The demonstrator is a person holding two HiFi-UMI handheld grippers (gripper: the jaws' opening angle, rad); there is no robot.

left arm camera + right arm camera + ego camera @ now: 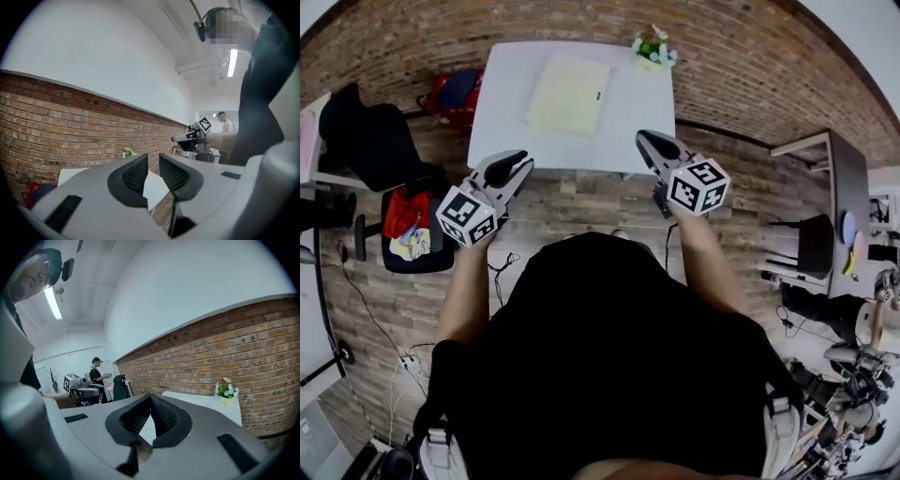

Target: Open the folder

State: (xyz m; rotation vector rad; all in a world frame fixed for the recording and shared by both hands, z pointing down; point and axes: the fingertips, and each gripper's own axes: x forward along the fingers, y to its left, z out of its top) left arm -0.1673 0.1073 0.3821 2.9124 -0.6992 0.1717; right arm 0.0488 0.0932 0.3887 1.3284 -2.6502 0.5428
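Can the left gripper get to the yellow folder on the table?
Probably yes: the folder lies flat on the white table, ahead of the left gripper, with only bare tabletop between them.

No letters or numbers can be read. The left claw (517, 161) and right claw (649, 141) carry cubes with only black-and-white square markers. The folder (568, 94) bears a small dark tag at its 3 o'clock edge, too small to read.

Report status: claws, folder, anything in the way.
Left claw slightly open, right claw shut, both empty. Folder closed, flat on table, untouched. Nothing between claws and folder; flowers at far corner.
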